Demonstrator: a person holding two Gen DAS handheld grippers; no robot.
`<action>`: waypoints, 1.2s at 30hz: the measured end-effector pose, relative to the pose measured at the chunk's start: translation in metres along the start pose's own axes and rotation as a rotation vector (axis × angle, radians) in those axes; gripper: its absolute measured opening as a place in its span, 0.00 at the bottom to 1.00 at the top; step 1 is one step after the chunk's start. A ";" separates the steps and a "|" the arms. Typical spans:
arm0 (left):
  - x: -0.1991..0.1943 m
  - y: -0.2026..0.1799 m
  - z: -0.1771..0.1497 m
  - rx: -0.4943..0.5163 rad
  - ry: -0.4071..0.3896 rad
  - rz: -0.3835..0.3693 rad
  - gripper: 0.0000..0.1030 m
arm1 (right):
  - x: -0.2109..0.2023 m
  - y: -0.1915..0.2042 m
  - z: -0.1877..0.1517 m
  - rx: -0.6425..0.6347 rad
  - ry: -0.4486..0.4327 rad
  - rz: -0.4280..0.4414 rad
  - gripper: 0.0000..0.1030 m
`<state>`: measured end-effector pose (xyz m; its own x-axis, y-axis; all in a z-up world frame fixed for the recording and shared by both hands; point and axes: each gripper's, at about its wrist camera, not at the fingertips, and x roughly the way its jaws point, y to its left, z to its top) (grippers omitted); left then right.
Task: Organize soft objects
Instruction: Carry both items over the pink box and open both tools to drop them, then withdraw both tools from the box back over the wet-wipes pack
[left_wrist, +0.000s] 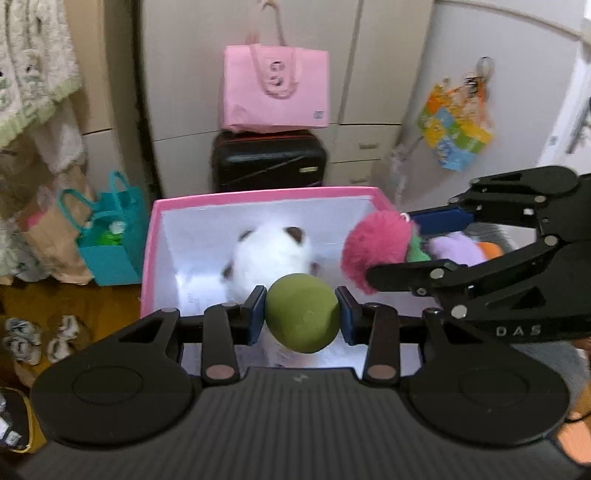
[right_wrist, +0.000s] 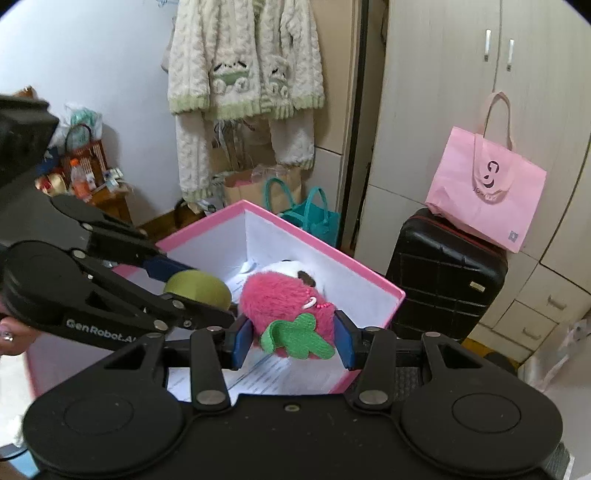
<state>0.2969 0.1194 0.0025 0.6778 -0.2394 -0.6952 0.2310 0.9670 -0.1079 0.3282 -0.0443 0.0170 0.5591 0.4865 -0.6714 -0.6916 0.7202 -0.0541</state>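
My left gripper (left_wrist: 302, 315) is shut on an olive-green soft ball (left_wrist: 303, 314), held over the near side of a pink box (left_wrist: 258, 192) with a white inside. A white plush with brown patches (left_wrist: 273, 254) lies in that box. My right gripper (right_wrist: 293, 338) is shut on a fluffy pink plush (right_wrist: 286, 299) with a green felt leaf, above the box's (right_wrist: 369, 275) right part. In the left wrist view the right gripper (left_wrist: 421, 240) comes in from the right with the pink plush (left_wrist: 373, 245). In the right wrist view the left gripper (right_wrist: 195, 284) comes in from the left with the green ball (right_wrist: 197, 286).
A black suitcase (left_wrist: 269, 160) with a pink paper bag (left_wrist: 275, 92) on top stands behind the box, against pale wardrobes. A teal bag (left_wrist: 110, 240) and a brown paper bag sit left of the box. A cream fleece garment (right_wrist: 243, 74) hangs on the wall.
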 end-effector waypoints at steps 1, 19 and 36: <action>0.004 0.001 0.001 0.000 0.004 0.008 0.38 | 0.004 0.000 0.001 -0.022 0.001 -0.020 0.50; -0.010 -0.002 -0.007 -0.019 0.008 0.039 0.63 | -0.009 -0.032 -0.009 0.148 -0.089 0.029 0.72; -0.107 -0.034 -0.033 0.077 -0.046 0.037 0.64 | -0.123 0.002 -0.049 0.171 -0.147 0.055 0.72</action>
<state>0.1940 0.1147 0.0569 0.7176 -0.2092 -0.6643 0.2573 0.9660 -0.0263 0.2352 -0.1271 0.0632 0.5916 0.5851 -0.5546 -0.6424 0.7578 0.1142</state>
